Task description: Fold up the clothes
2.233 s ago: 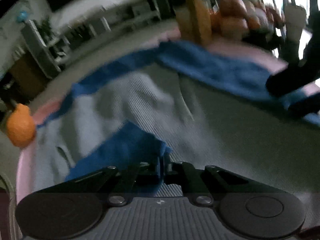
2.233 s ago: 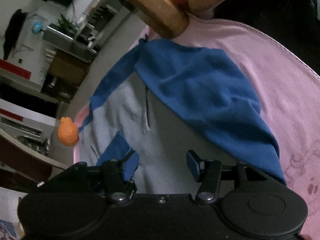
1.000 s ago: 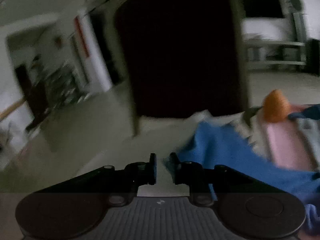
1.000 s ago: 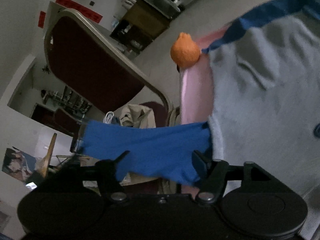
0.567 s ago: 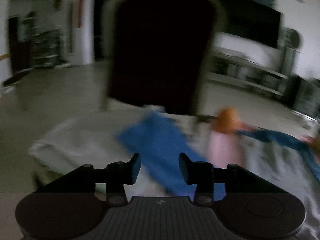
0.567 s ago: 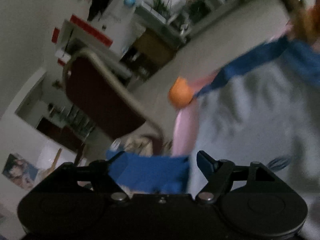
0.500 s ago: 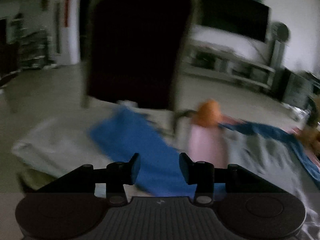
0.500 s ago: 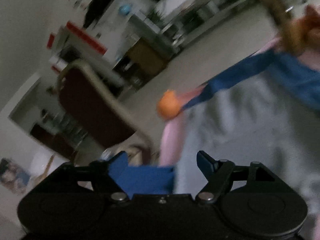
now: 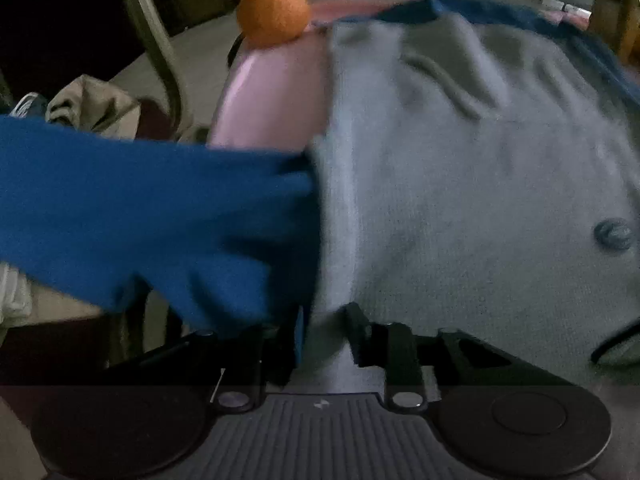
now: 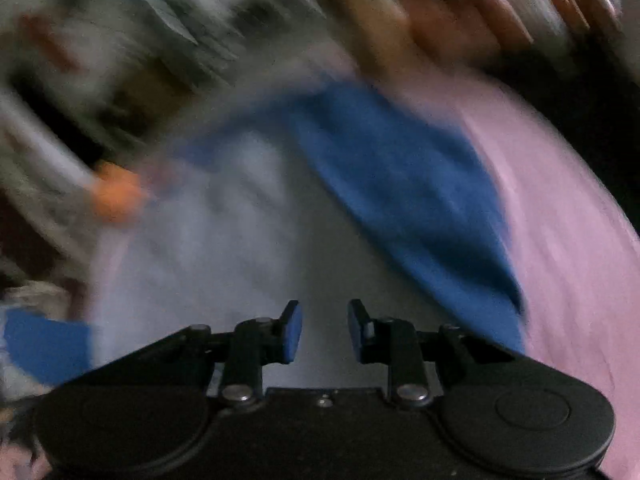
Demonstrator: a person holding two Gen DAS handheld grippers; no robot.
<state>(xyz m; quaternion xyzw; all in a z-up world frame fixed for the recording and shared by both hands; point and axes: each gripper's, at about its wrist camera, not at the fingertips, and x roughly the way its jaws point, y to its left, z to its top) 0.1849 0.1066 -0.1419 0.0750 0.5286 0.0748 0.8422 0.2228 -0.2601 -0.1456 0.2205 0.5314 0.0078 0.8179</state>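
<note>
A grey and blue garment (image 9: 460, 184) lies spread on the pink cloth (image 9: 276, 92) that covers the bench. Its blue sleeve (image 9: 152, 208) hangs off the bench's left edge. The left tongs (image 9: 324, 340) stand spread around the grey hem, fabric between their jaws. The right tongs (image 10: 325, 330) are spread above the grey body, gripping nothing. An orange ball (image 9: 274, 10) sits at the bench's far left corner, a chair (image 9: 156, 40) just beyond it.

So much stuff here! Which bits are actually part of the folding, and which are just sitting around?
Part of the job:
grey and blue garment
its blue sleeve
left gripper
right gripper

Just lying about:
orange ball
pink cloth under the garment
chair
beige bundle
</note>
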